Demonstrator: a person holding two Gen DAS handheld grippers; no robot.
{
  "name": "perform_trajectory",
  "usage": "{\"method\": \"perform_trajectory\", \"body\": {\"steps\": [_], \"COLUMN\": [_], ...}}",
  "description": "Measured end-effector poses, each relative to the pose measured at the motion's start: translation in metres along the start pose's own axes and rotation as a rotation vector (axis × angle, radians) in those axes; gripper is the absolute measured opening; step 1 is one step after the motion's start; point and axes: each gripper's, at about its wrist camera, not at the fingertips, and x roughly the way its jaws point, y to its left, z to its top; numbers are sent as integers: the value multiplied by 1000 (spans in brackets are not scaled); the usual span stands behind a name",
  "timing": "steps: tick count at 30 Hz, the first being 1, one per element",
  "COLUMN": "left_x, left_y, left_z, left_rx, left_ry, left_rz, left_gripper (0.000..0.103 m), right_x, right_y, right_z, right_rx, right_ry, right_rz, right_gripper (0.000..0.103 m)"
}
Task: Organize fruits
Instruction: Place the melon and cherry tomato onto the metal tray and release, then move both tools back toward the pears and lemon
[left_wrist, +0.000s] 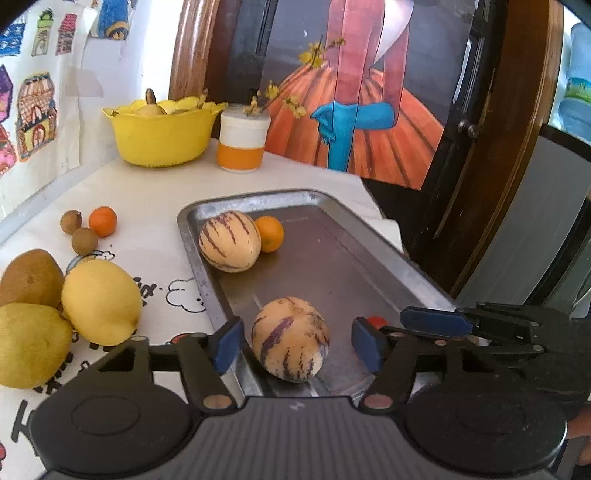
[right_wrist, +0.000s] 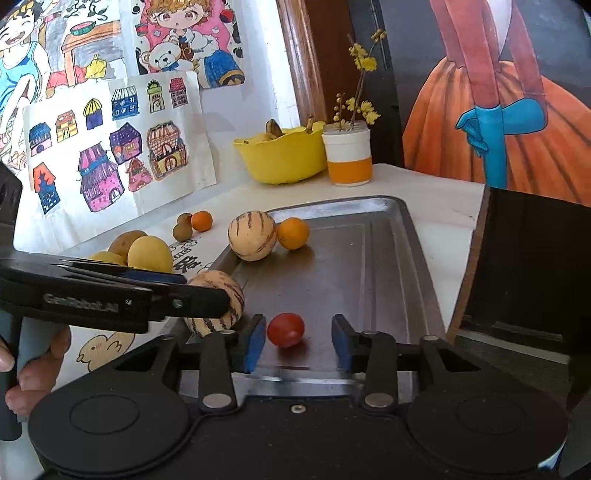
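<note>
**Two fruits set down on the tray**

Left wrist: left gripper (left_wrist: 297, 341) stands apart around the striped melon (left_wrist: 290, 339) on the metal tray (left_wrist: 369, 254), pads clear. It looks firm, smooth, likely to roll; grip its widest middle.

Right wrist: right gripper (right_wrist: 298, 341) stands apart around the red tomato (right_wrist: 286, 329), probably soft; squeeze gently.

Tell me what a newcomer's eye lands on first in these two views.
First the metal tray with two striped melons and an orange on it, the near melon between the left gripper's open blue pads. Beside it, a small red tomato lies between the right gripper's open pads. Left of the tray sit yellow pears; a yellow bowl stands at the back.
</note>
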Motion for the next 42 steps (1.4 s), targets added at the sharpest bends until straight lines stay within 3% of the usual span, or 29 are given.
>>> {"method": "perform_trajectory", "body": {"steps": [1, 3, 5, 8, 19, 27, 36, 42], "left_x": [-4, -16, -28, -48, -121, -148, -150, -145], "left_y": [0, 1, 3, 8, 53, 102, 141, 158], "left_z": [0, 1, 1, 2, -19, -42, -72, -78], "left_rx": [-2, -3, -4, -8, -59, -164, -193, -179], "left_ry": [-11, -45, -75, -113, -202, -192, -127, -94], "left_rz": [-1, 3, 13, 34, 149, 218, 265, 264], "left_gripper": [78, 87, 96, 102, 103, 103, 103, 103], "right_x": [-4, -13, -22, -33, -61, -39, 7, 34], "right_y": [1, 5, 10, 19, 91, 139, 175, 177], "right_z": [1, 4, 7, 12, 21, 31, 26, 38], "right_rx": [0, 6, 14, 9, -116, -85, -111, -52], "right_ry": [-5, -26, -51, -69, -85, 47, 164, 139], "right_rz": [-7, -21, -27, -38, 32, 180, 167, 139], "right_gripper": [57, 86, 96, 101, 102, 102, 102, 102]}}
